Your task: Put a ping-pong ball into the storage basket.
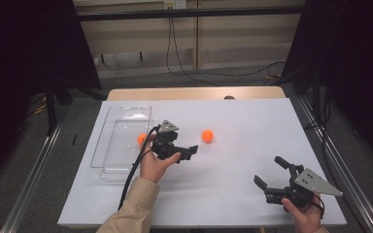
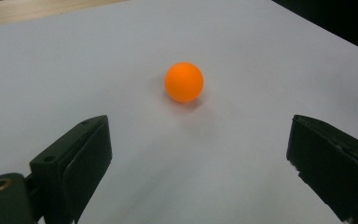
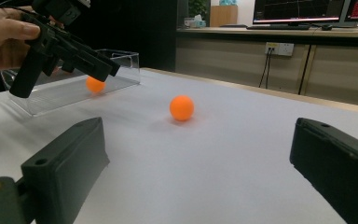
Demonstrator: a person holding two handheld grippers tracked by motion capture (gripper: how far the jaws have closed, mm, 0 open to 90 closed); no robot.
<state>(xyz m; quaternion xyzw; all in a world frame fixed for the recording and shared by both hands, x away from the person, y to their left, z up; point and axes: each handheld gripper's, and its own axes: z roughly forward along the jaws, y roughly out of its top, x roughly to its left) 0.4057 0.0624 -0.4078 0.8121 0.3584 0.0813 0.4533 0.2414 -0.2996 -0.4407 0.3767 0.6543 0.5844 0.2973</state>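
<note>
An orange ball (image 1: 207,136) rests on the white table top, near the middle. My left gripper (image 1: 192,151) is open just left of it, jaws pointing at it. The left gripper view has the ball (image 2: 183,82) a short way ahead of the wide-apart jaws (image 2: 200,140), which hold nothing. A second orange ball (image 1: 141,139) lies inside the clear plastic tray (image 1: 108,127) at the left. Near the front right corner my right gripper (image 1: 268,170) is open and empty. Its own view (image 3: 198,140) looks toward the free ball (image 3: 182,108), the tray ball (image 3: 95,84) and the left gripper (image 3: 109,70).
A white sheet (image 1: 252,116) covers the table, with a wooden strip (image 1: 194,92) bare at the far edge. Metal rails (image 1: 34,174) run along both sides. Cables (image 1: 184,73) lie on the floor beyond. Bare sheet lies between the two grippers.
</note>
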